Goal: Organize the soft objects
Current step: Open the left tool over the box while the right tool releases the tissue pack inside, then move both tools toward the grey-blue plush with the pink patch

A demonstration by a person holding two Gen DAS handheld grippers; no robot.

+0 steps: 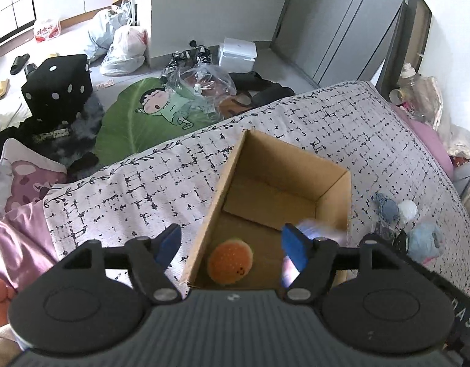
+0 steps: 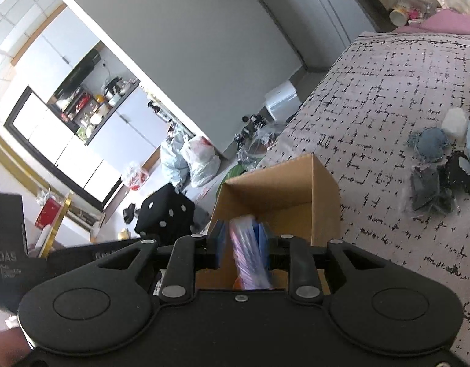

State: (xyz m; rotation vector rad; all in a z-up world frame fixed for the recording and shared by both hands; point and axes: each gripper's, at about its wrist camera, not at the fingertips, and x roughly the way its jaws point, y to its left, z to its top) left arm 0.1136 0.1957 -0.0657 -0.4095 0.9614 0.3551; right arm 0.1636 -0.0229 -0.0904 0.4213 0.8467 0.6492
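An open cardboard box [image 1: 332, 202] stands on the patterned bed cover [image 1: 149, 183]. An orange burger-shaped plush [image 1: 230, 260] lies on its floor. My left gripper [image 1: 232, 244] is open and empty, held over the box's near end. My right gripper [image 2: 242, 241] is shut on a blurred pink and purple soft object [image 2: 250, 260], held over the box [image 2: 296, 183]; that object shows as a pale blur in the left wrist view [image 1: 314, 229]. More soft objects lie on the cover to the right: a blue-grey one [image 2: 430, 143], a white one [image 2: 455, 122], dark ones [image 2: 433, 189].
The bed edge drops to a cluttered floor with a black dice cushion [image 1: 57, 87], a green cartoon rug [image 1: 149, 113], plastic bags [image 1: 125, 49] and a white box [image 1: 238, 55]. Bottles and bags [image 1: 418, 91] stand beyond the bed's far right corner.
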